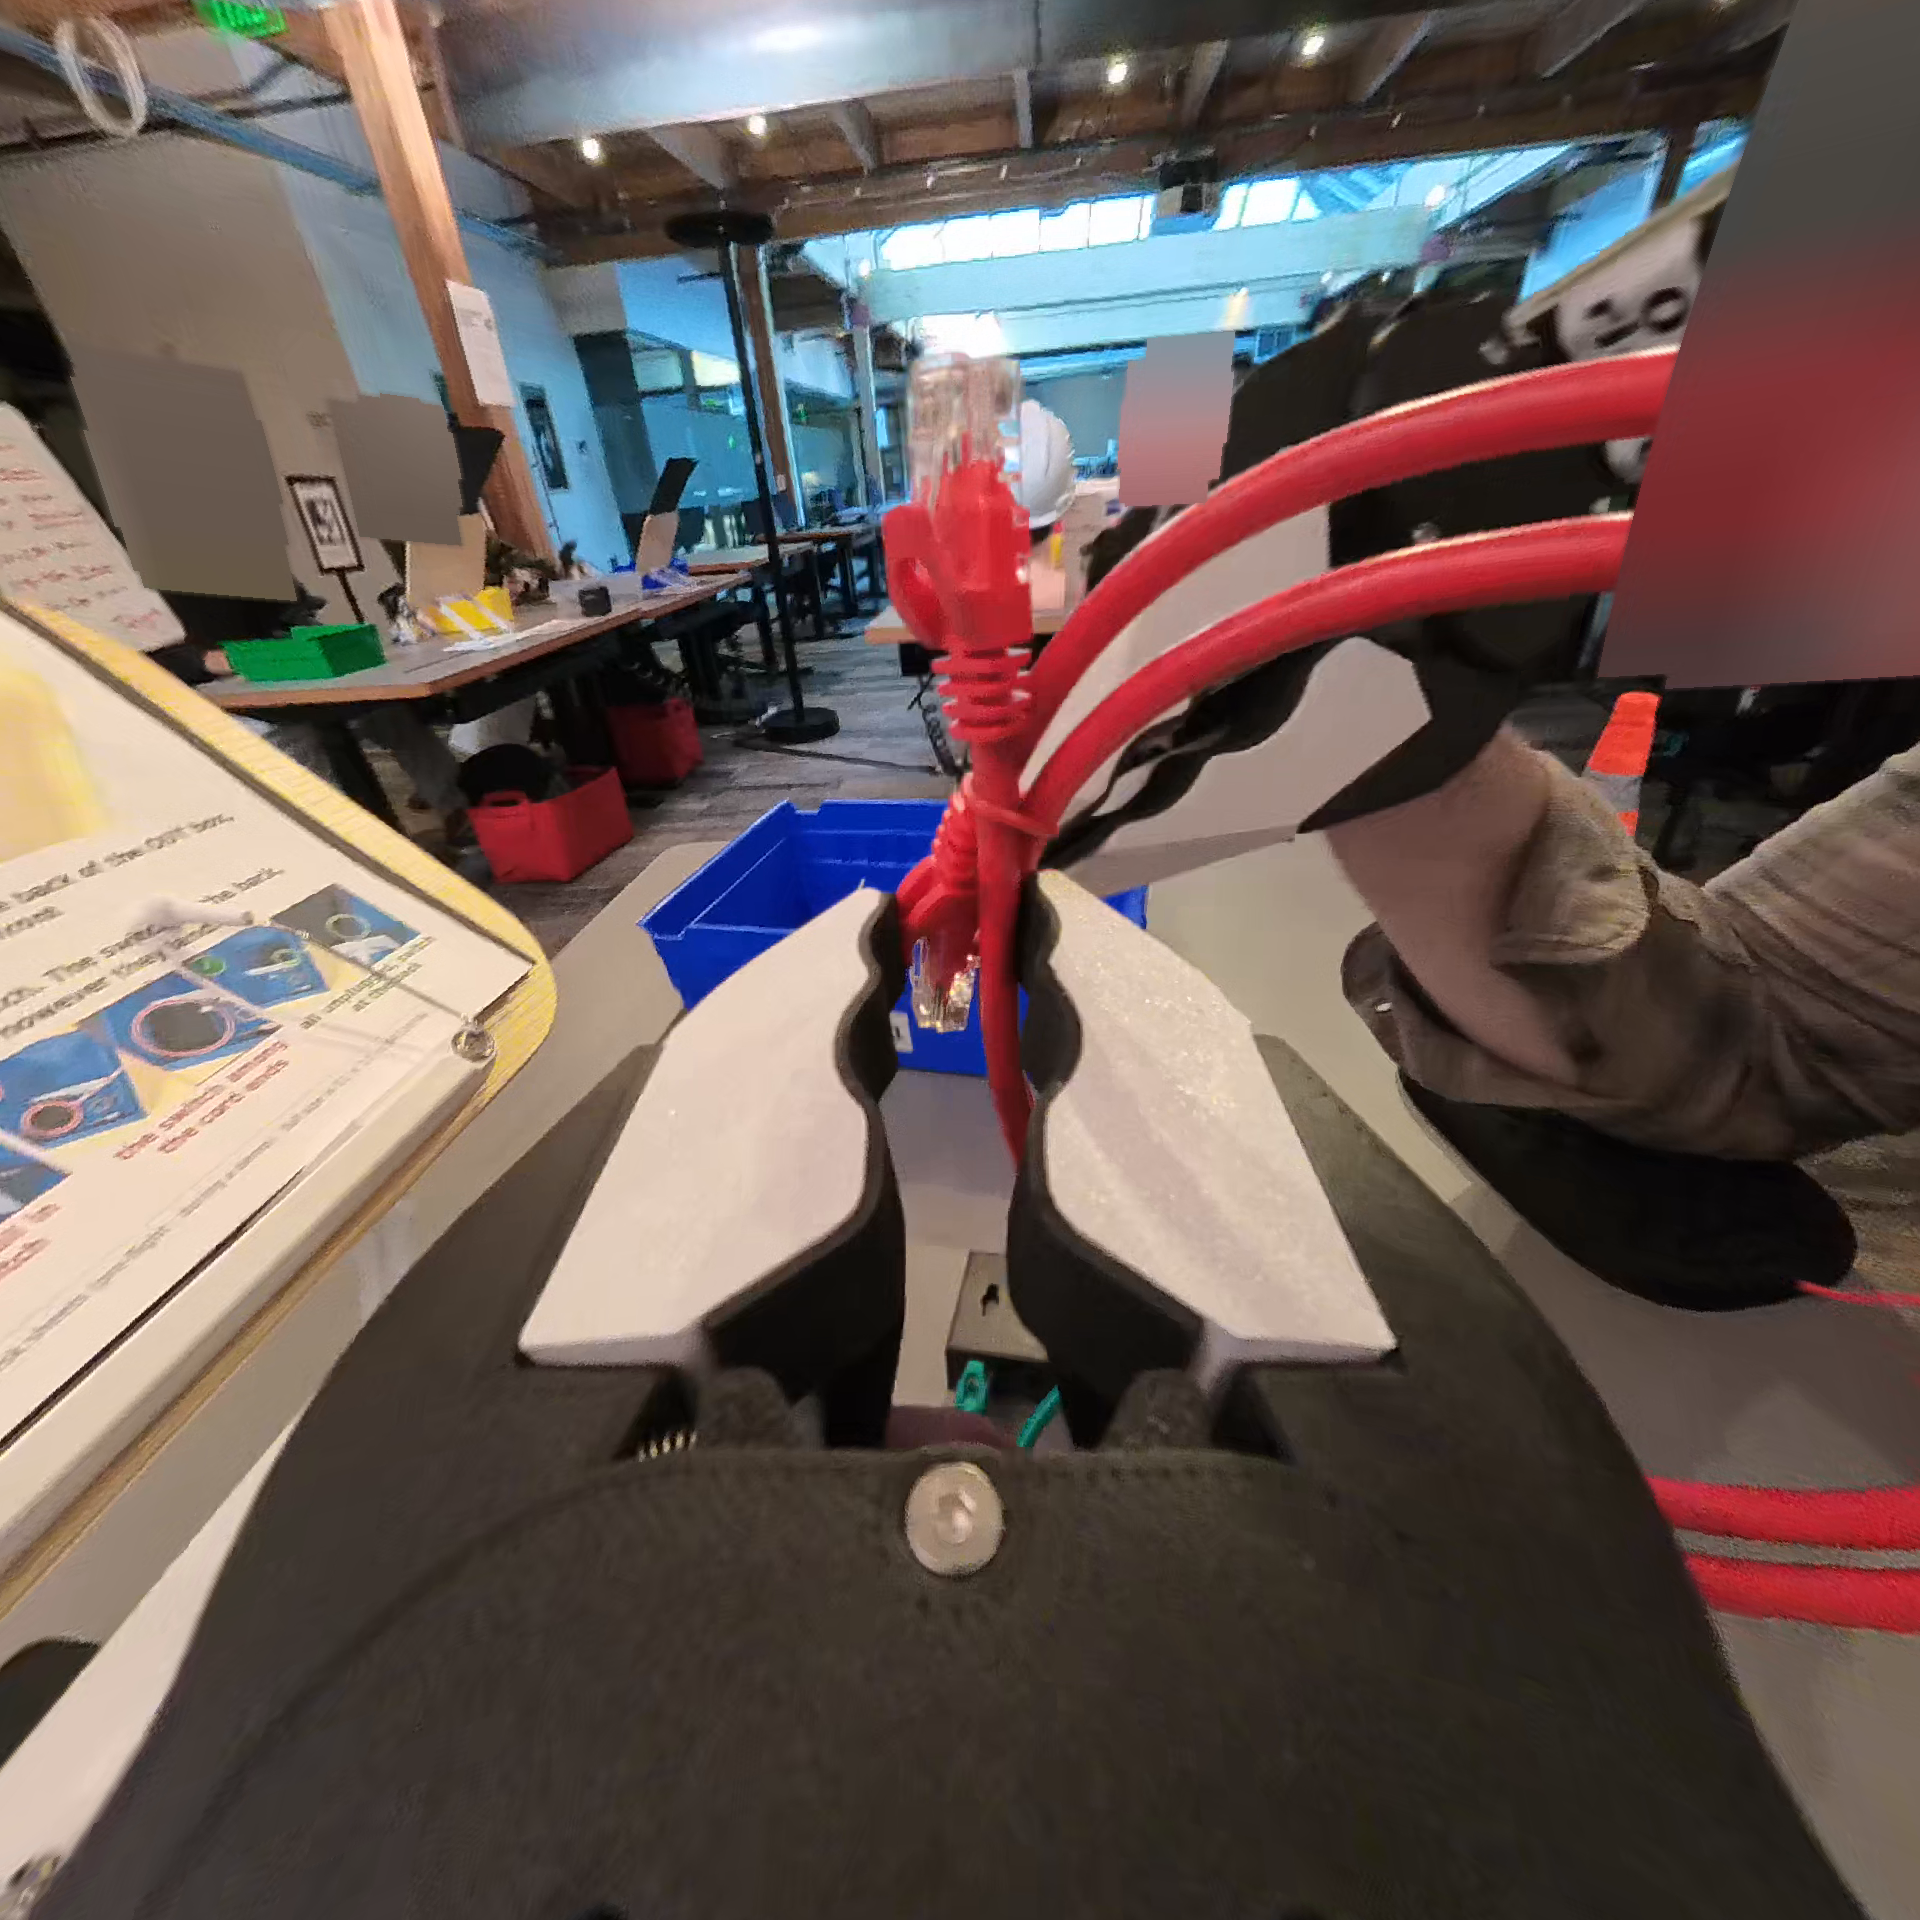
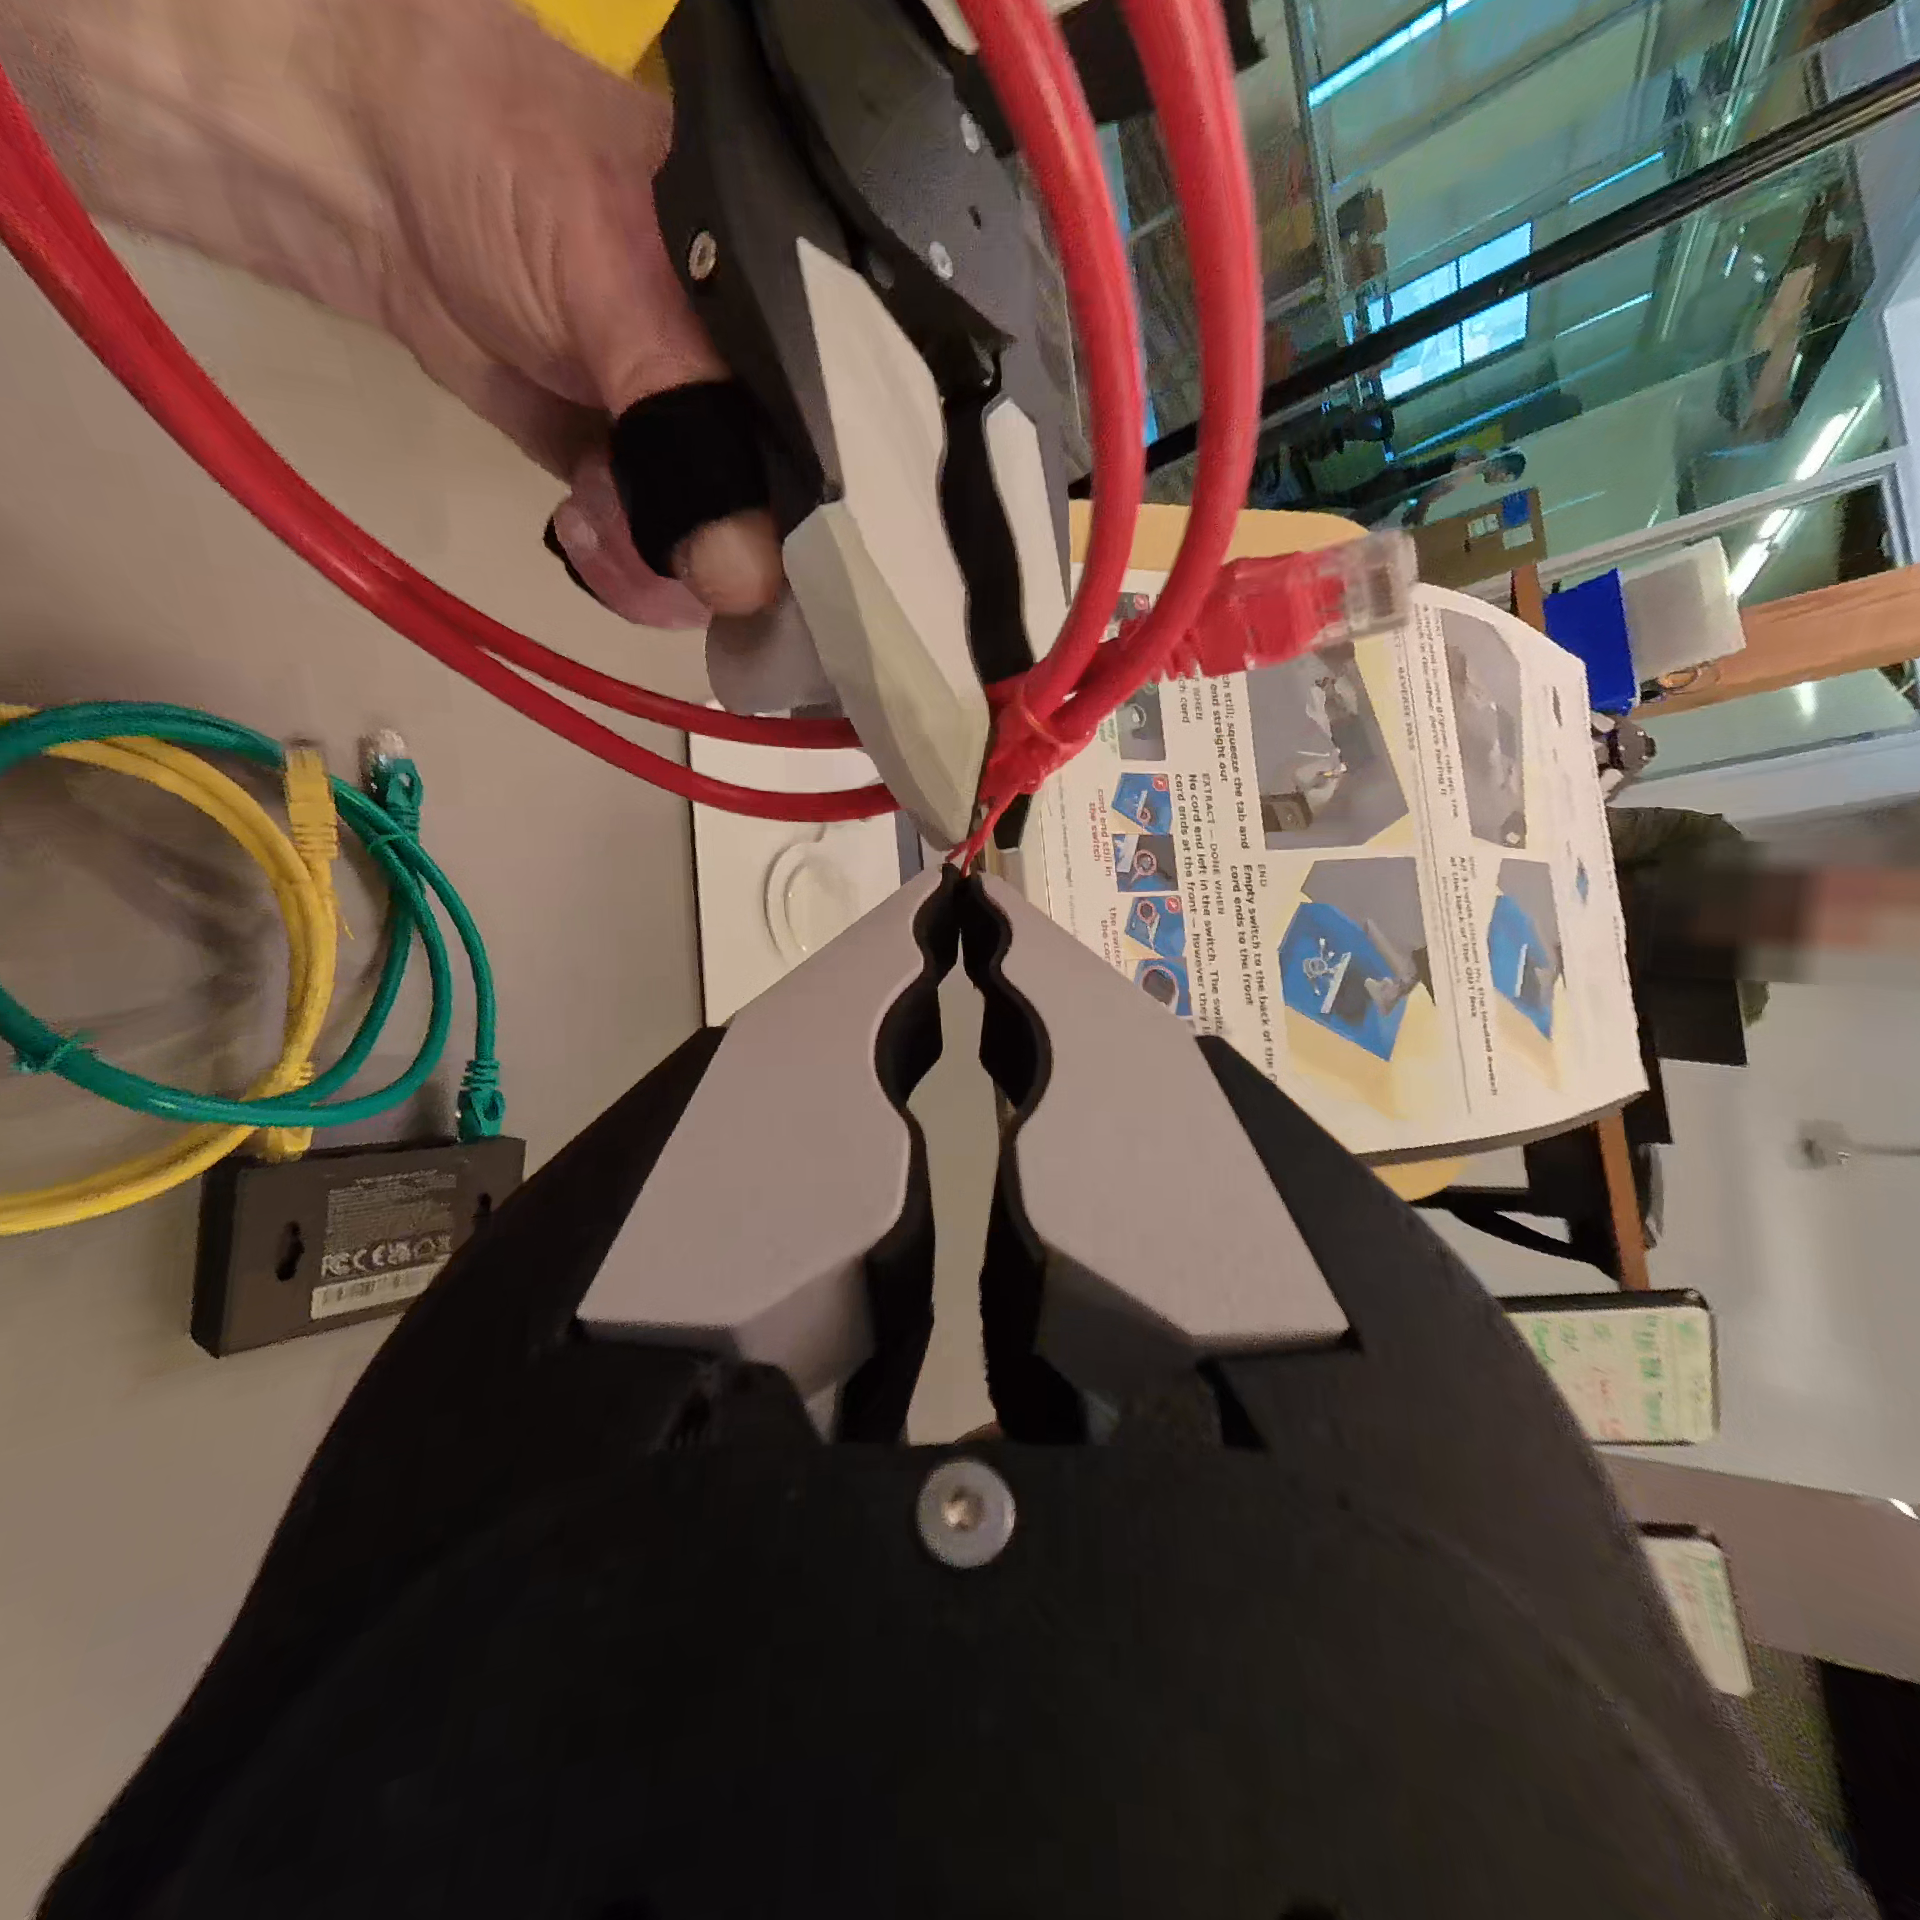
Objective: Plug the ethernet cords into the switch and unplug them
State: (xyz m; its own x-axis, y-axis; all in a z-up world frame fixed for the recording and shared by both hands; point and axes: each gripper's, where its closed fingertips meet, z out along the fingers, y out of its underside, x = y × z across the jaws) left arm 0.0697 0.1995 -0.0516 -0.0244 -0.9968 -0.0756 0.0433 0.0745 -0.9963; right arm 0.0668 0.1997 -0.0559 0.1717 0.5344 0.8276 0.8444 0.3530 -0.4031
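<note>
A blue bin (image 1: pixel 831 894) sits behind my left claw (image 1: pixel 956 914); I cannot see inside it. My left claw pinches the coiled red cord (image 1: pixel 997 935), whose plug (image 1: pixel 961 416) sticks up at 12 o'clock. My right claw (image 2: pixel 961 883) is squeezed on the cord's thin tie (image 2: pixel 982 831). The black switch (image 2: pixel 353 1236) lies at 9 o'clock, holding green (image 2: pixel 416 935) and yellow (image 2: pixel 301 935) cords.

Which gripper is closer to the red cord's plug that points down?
Left. The plug hangs between the fingers of the left gripper, which clamps the red cord. The right gripper pinches the tie just above.
</note>
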